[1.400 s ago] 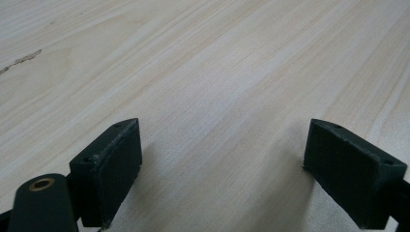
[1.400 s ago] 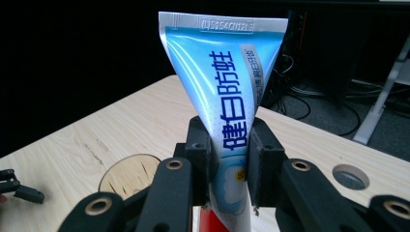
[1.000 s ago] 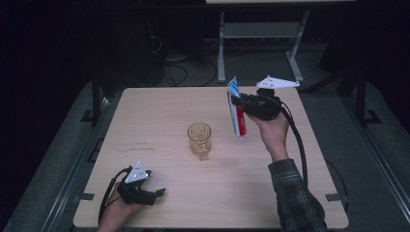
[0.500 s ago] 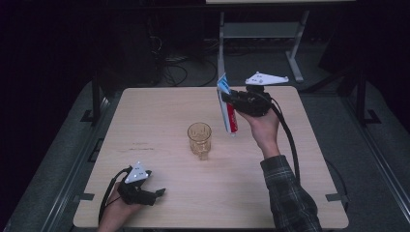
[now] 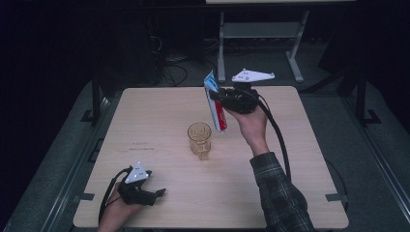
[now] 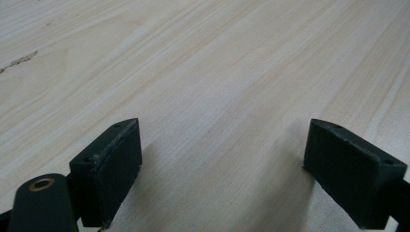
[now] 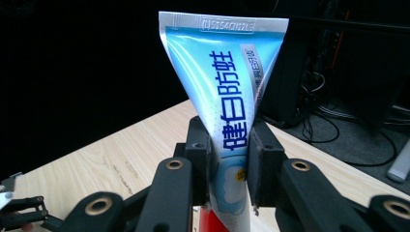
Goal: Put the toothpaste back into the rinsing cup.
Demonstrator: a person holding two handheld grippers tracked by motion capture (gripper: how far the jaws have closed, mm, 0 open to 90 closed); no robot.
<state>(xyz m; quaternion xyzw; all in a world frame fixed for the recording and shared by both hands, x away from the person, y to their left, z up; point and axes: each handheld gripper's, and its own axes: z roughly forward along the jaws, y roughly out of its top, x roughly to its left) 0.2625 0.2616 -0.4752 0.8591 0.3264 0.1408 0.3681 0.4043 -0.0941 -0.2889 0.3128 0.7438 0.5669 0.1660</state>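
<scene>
A toothpaste tube [image 5: 214, 102], blue at its crimped top and red lower down, hangs nearly upright above the table, just right of and above an amber glass cup [image 5: 199, 138]. My right gripper [image 5: 218, 100] is shut on the tube's middle; in the right gripper view the tube [image 7: 227, 96] rises between the black pads [image 7: 200, 159], crimped end up. My left gripper [image 5: 159, 193] rests on the wooden table [image 5: 154, 121] near the front left edge, open; in the left gripper view its gap [image 6: 222, 164] holds bare wood between the pads [image 6: 113, 169].
A dark floor with cables surrounds the table, and a white metal stand [image 5: 256, 29] rises behind it. The left gripper [image 7: 19, 212] shows far off at the lower left of the right gripper view. Bare wood lies left of the cup.
My right gripper has carried the tube leftward from the table's far right, closer to the cup. The left gripper has stayed in place.
</scene>
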